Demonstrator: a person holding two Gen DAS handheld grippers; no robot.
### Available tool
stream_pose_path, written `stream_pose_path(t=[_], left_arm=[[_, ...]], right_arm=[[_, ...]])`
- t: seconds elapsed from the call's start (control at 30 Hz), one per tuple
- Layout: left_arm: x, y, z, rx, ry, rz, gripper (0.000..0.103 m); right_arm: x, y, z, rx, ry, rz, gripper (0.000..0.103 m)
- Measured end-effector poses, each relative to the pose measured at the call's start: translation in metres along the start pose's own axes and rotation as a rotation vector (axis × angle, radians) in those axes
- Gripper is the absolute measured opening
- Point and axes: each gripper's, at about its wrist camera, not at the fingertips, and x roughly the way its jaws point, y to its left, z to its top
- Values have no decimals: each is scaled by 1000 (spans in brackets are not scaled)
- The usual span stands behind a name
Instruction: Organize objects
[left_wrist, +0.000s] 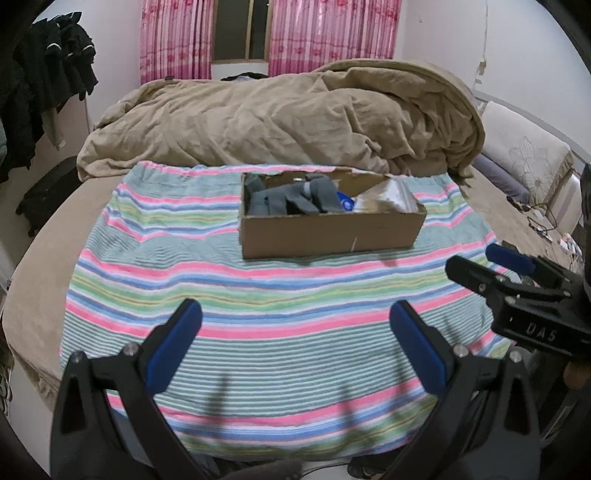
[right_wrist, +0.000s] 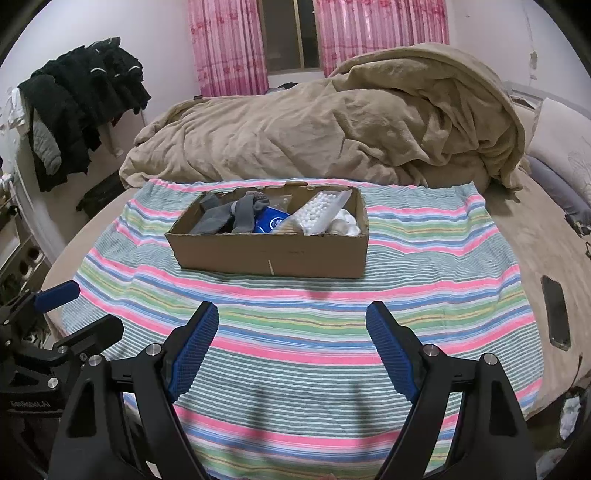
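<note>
Above the striped towel (right_wrist: 295, 332), both grippers' jaws gape wide, holding nothing.

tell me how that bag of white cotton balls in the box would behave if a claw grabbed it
The bag of cotton balls is thin clear plastic, so it would probably feel slippery and crumple. Its small white balls suggest that it is light for its size and would squash rather than break. It leans on the cardboard box wall, so it would likely sag when lifted.

We see a striped towel (right_wrist: 295, 332), pink, blue, green and white. At 12 o'clock on it, brown cardboard box (right_wrist: 273, 254) with grey socks (right_wrist: 236, 218), blue packet (right_wrist: 271, 221), white cotton balls (right_wrist: 321, 212). Tan blanket (right_wrist: 332, 136), pink curtains (right_wrist: 229, 48).
</note>
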Motion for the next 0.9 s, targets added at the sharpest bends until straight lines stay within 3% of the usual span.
stream_pose_path(t=[0.9], left_arm=[[6, 16, 10, -39, 0, 16, 102]], right_arm=[[13, 4, 3, -5, 21, 17, 85]])
